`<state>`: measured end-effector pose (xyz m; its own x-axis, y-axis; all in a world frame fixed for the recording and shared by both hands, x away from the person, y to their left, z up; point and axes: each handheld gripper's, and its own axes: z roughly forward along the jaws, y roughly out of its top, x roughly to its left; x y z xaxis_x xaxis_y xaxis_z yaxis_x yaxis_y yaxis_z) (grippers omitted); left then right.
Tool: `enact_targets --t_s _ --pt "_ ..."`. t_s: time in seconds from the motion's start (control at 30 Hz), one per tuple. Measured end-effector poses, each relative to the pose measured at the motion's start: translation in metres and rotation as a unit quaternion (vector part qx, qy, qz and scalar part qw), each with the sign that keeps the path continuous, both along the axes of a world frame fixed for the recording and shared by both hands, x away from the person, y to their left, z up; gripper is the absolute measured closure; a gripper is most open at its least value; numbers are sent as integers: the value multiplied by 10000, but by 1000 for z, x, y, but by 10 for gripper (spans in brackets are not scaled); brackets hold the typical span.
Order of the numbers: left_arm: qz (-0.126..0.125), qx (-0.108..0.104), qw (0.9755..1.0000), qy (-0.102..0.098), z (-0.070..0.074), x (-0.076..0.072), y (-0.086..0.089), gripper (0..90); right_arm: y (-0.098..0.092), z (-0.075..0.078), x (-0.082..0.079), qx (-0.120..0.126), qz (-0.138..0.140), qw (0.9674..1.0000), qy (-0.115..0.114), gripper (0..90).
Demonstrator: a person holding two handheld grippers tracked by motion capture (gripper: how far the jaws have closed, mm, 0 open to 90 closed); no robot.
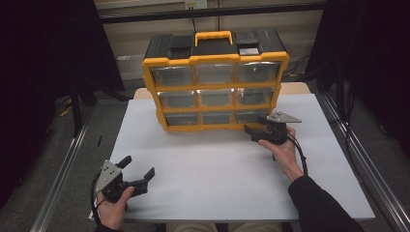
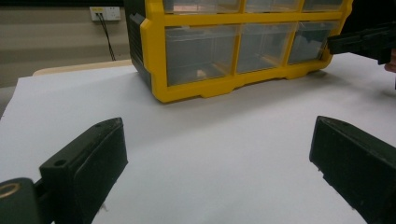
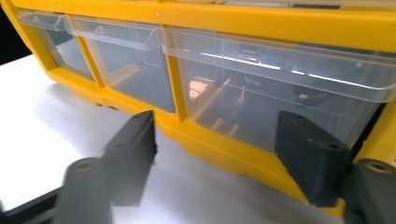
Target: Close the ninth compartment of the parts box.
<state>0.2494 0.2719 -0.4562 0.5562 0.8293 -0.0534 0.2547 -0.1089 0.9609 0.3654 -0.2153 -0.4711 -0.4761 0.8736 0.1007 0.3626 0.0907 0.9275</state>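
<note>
My right claw, jaws apart and empty, points at the bottom-right drawer of the yellow organizer standing at the far middle of the white counter. My left claw rests released near the front-left edge.

High view looks down; both tool views face the drawer cabinet, the right closest.

No writing, label, brand or number can be read anywhere; the yellow drawer cabinet in front of the right hand-held gripper bears no legible marking.
</note>
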Motion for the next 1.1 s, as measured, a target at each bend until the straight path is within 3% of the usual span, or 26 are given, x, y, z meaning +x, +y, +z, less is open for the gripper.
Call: enact_targets --t_s 0.1,0.3,0.47,0.77,1.1 --pt "2 3 10000 -8 0 0 0 39 -1 2 -4 55 -12 10000 36 134" --pt "-12 18 10000 -4 0 0 0 39 -4 8 -11 226 -59 9997 47 23" --pt "-33 14 10000 -34 1 0 0 39 -9 10 -21 232 30 9997 -83 8" --pt "-10 27 10000 -55 1 -1 0 39 -16 15 -37 467 191 9985 -193 11" --pt "-34 56 10000 -36 1 -2 1 39 -18 20 -54 341 151 9990 -232 17"
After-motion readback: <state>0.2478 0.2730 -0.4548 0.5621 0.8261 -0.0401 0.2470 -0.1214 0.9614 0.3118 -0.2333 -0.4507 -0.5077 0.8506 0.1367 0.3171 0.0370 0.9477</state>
